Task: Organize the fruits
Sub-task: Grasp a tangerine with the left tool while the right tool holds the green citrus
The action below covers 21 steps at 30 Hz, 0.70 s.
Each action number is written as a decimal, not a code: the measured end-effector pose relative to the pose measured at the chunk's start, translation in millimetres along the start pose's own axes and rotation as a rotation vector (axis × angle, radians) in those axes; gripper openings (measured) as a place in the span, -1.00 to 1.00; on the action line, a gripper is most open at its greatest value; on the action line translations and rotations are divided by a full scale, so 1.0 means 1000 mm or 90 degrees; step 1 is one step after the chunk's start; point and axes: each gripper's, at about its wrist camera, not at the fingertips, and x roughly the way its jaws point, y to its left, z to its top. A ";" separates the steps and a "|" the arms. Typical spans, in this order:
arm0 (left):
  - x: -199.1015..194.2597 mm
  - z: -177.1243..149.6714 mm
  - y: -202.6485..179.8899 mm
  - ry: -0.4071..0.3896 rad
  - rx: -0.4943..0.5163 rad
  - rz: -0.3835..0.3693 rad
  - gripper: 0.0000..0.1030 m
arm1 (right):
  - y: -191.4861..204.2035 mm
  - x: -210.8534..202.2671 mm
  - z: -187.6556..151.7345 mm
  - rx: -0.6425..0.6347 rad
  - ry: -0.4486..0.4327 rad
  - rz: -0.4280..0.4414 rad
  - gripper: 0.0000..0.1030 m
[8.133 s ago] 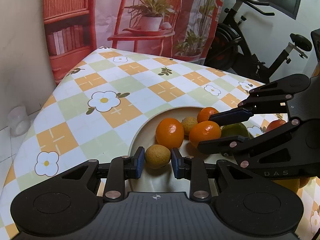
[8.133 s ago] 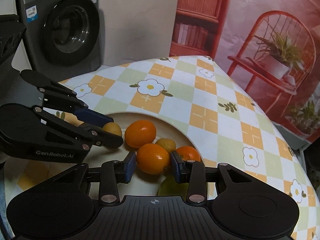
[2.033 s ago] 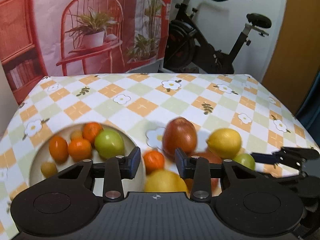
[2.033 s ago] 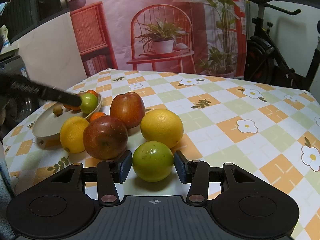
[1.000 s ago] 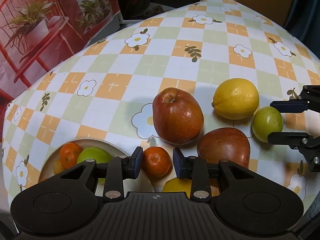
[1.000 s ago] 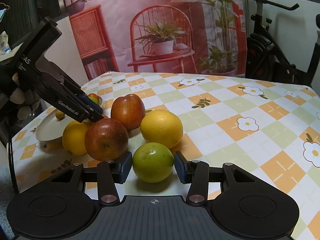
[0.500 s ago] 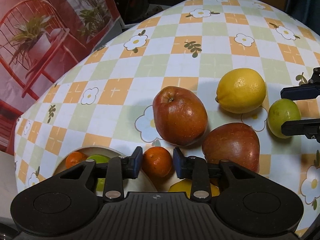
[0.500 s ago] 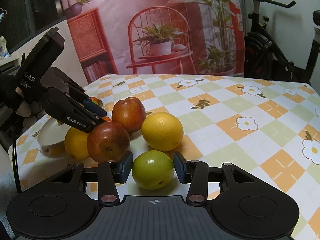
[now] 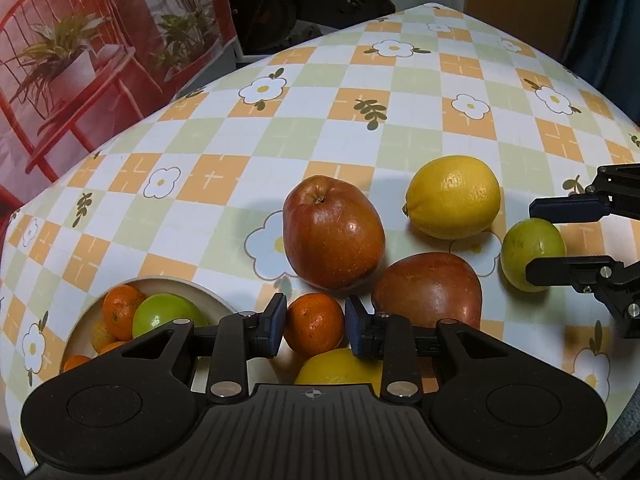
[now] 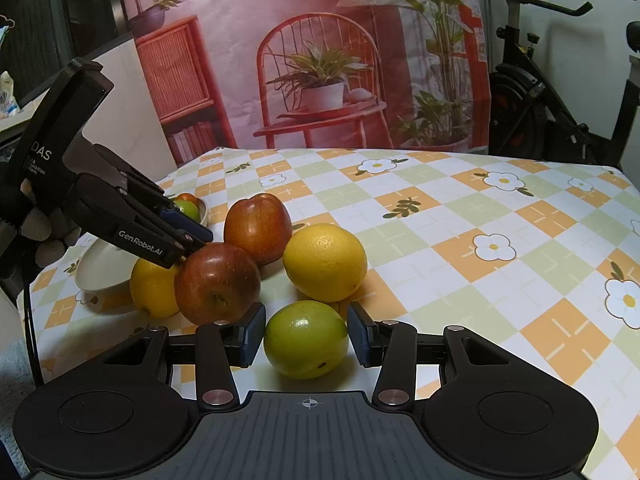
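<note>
Two black grippers gripped round fruit: left gripper [image 9: 315,325] clenched a dimpled orange mandarin [image 9: 316,322], right gripper [image 10: 306,336] a glossy green fruit [image 10: 306,339].

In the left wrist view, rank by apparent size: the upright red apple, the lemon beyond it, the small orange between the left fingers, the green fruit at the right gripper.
1. Upright red apple, largest.
2. Lemon.
3. Green fruit and small orange: look alike; the orange sits nearer the camera, so unranked.
</note>
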 end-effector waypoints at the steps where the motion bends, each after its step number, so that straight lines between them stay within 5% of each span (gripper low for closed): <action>1: 0.000 0.000 0.001 0.003 -0.003 -0.003 -0.30 | 0.001 0.001 -0.001 0.000 0.000 0.000 -0.20; 10: 0.001 0.002 0.006 0.030 -0.025 -0.012 -0.20 | 0.000 0.000 0.000 0.001 0.000 0.000 -0.19; 21: -0.001 -0.002 0.005 0.008 -0.041 -0.008 -0.32 | -0.001 0.001 -0.002 0.004 0.011 0.004 -0.14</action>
